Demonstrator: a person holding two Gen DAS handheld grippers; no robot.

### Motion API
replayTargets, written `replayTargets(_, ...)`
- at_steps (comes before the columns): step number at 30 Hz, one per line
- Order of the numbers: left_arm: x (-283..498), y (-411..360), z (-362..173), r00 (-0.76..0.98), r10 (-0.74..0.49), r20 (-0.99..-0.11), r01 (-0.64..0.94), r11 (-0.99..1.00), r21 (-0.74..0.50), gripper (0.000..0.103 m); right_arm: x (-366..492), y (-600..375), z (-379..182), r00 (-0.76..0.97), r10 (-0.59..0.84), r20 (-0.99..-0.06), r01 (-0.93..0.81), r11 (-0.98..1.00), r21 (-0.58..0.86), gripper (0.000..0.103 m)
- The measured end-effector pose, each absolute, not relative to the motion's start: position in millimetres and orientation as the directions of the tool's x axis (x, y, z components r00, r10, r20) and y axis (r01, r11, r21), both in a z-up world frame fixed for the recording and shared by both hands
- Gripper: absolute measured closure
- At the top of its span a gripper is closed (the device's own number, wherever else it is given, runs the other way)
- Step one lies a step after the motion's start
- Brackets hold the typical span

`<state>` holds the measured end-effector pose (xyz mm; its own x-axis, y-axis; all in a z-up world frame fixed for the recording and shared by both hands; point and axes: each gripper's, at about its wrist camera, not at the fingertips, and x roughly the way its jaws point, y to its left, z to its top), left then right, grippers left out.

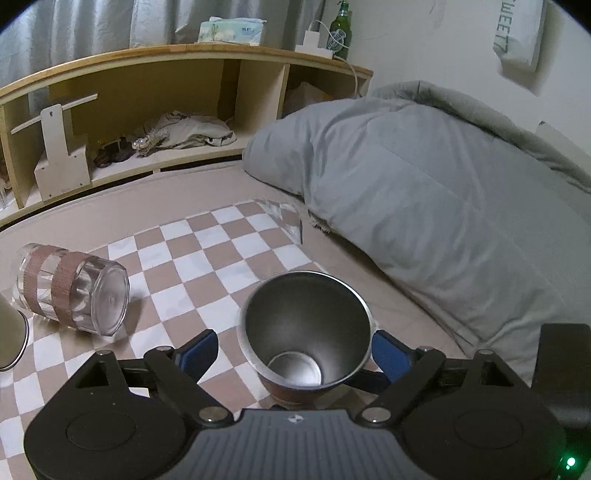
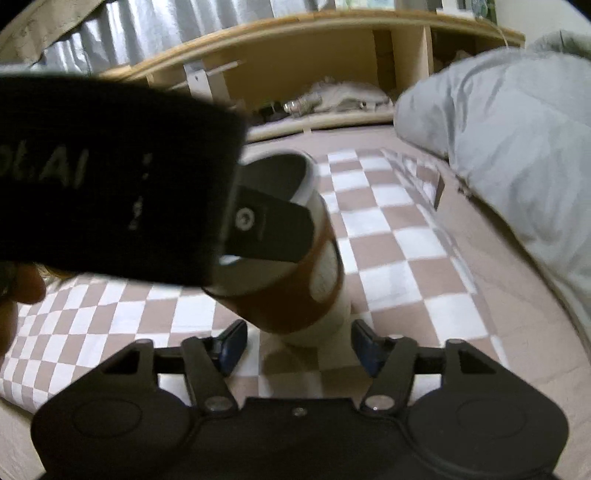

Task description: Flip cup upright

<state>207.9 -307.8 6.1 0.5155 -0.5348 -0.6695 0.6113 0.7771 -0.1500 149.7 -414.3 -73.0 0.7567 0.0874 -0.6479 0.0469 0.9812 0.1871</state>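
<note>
A steel-lined cup point(image 1: 306, 332) with a brown sleeve stands mouth up on the checkered cloth point(image 1: 221, 251), between the blue pads of my left gripper point(image 1: 295, 350); the jaws stand wide and the left pad is clear of it. In the right wrist view the same cup point(image 2: 295, 280), white with a brown band, stands tilted just ahead of my open right gripper point(image 2: 299, 345), and the left gripper's black body point(image 2: 110, 184) hides its left side. A clear glass point(image 1: 74, 290) with brown tape bands lies on its side at the left.
A grey duvet point(image 1: 424, 192) is heaped at the right on the beige bed. A wooden headboard shelf point(image 1: 147, 92) at the back holds clothes, a tissue box point(image 1: 232, 31) and a green bottle point(image 1: 341, 31). A pale cup edge point(image 1: 11, 339) shows at far left.
</note>
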Motion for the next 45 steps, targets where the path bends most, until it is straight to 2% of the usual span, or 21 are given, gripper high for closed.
replayTargets(6,201,-306,16,0.530,-0.544,-0.651,0.603,0.781,-0.161,0.012,140,-416,-64,0.771,0.066,-0.633,0.051,0.985,0.165,0.033)
replayTargets(13,187,-289,32,0.575,-0.542,-0.613,0.591,0.793,-0.147,0.010,120,-424,-44,0.791,0.019,-0.611,0.092,0.984,0.150,0.022)
replayTargets(20,166,-249,48,0.641,-0.525,-0.560,0.551,0.822,-0.141,0.005,95,-413,-15,0.821,-0.093,-0.563,0.158,0.985,0.067,0.017)
replayTargets(27,139,-209,56,0.696,-0.463,-0.549,0.514,0.855,-0.069,0.001,59,-405,21,0.849,-0.140,-0.509,0.197,0.979,0.059,0.014)
replayTargets(33,115,-180,56,0.741,-0.425,-0.521,0.485,0.874,-0.023,0.000,30,-399,36,0.861,-0.157,-0.485,0.214,0.975,0.065,0.010)
replayTargets(40,89,-156,44,0.767,-0.422,-0.483,0.475,0.880,-0.014,0.000,3,-385,36,0.867,-0.183,-0.464,0.228,0.973,0.044,0.001)
replayTargets(45,80,-141,31,0.772,-0.419,-0.477,0.463,0.886,-0.028,0.000,-10,-377,29,0.869,-0.183,-0.460,0.225,0.974,0.037,0.000)
